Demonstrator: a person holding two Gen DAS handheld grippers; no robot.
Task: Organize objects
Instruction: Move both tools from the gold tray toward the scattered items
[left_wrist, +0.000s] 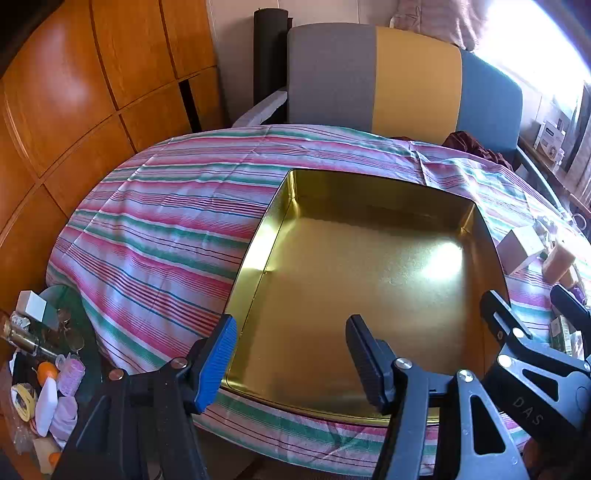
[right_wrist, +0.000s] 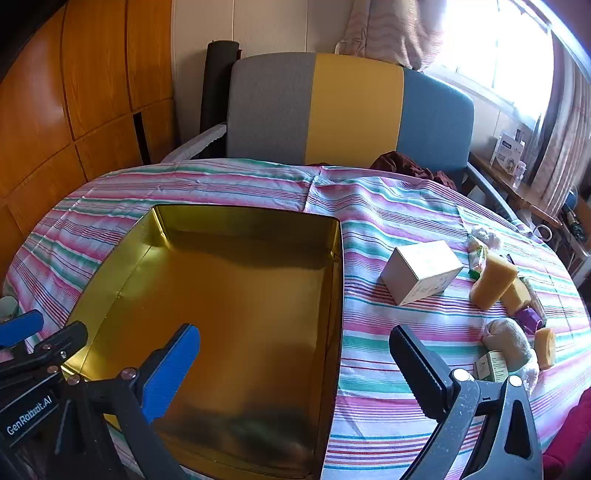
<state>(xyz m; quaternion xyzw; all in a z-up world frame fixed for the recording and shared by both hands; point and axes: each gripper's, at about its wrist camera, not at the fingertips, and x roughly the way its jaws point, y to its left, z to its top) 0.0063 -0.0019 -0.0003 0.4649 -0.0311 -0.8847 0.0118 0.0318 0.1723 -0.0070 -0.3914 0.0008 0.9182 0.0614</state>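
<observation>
Left gripper (left_wrist: 291, 363) hanging over the near-left corner of the gold tin (left_wrist: 369, 266), jaws spread wide, nothing between them; blue ribbed pad on one finger, black ribbed pad on the other. Right gripper (right_wrist: 295, 373) likewise gaping and empty, straddling the tin's right wall, blue finger over the tin, black finger over the striped cloth (right_wrist: 388, 332). Looks like a ready stance before any picking, both tools parked at the container meant to receive things. Tin broad, shallow, rectangular, shiny brushed metal inside, bare of contents, throwing back a hard glare from the window. Out to the right on the cloth, well apart from the tin, the clutter to sort: a white cardboard box (right_wrist: 421, 271) tipped on an edge, spongy yellow blocks (right_wrist: 493, 280), a grey cloth bundle (right_wrist: 508, 341), a small purple piece (right_wrist: 532, 319). Cloth soft, creased, striped pink, green and white.
</observation>
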